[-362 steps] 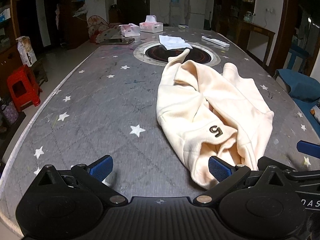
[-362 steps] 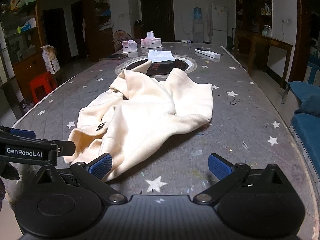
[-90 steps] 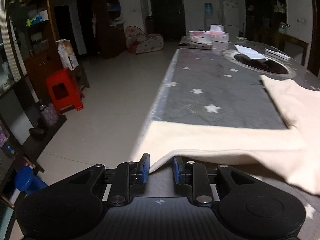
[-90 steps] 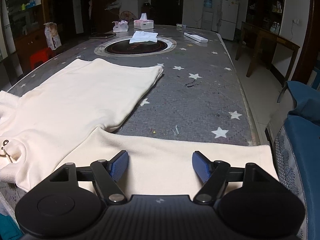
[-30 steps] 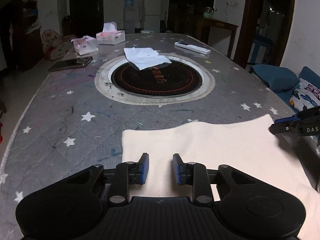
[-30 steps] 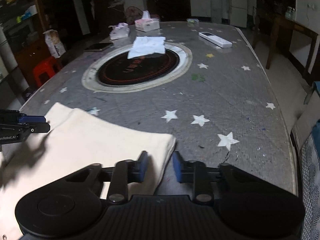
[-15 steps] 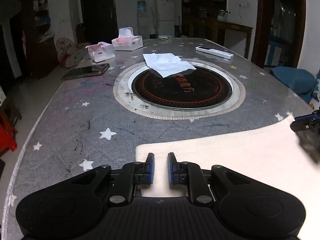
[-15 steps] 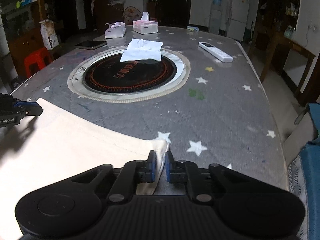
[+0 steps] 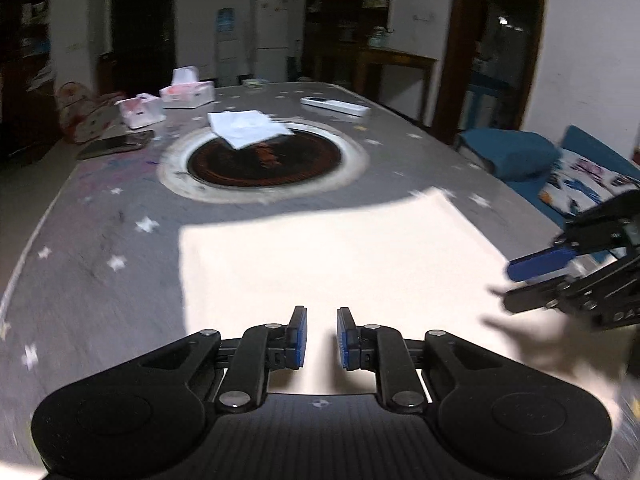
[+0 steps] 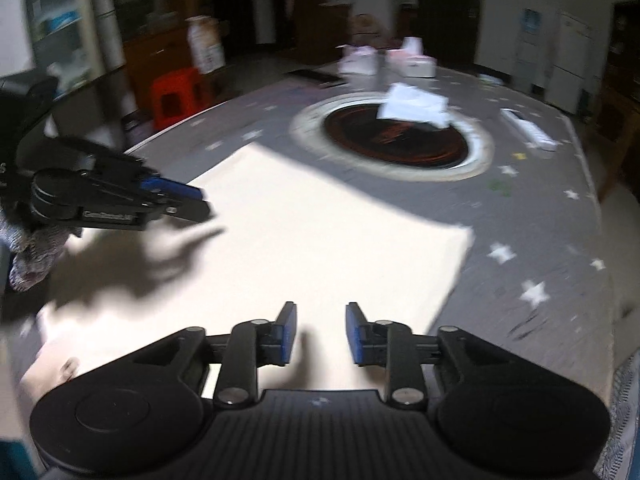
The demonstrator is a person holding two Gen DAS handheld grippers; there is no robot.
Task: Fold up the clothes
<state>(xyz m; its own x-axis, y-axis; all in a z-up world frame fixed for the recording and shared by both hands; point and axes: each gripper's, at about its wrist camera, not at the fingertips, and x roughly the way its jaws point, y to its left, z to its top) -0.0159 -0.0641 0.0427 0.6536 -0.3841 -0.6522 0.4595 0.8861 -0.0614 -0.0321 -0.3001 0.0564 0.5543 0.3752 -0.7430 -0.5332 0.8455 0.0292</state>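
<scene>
Cream garment [image 9: 340, 252] lies flat on the grey star-print table [image 9: 100, 208], smooth soft knit folded to a clean rectangle, its straight far edge just short of the round dark inset hob [image 9: 264, 158]. Left gripper [image 9: 322, 338] hovers over the near part of the cloth, blue pads parted by a narrow gap, holding nothing. Right gripper [image 10: 320, 334] likewise over the cloth, jaws apart and empty; both frames motion-blurred.

Setting: home dining room.
A long starred table [image 9: 96, 216] with inset hob [image 9: 264, 158] is seen; fridge [image 9: 272, 40], water dispenser [image 9: 226, 46], shelves [image 9: 348, 20] and sofa [image 9: 560, 168] are noted.
</scene>
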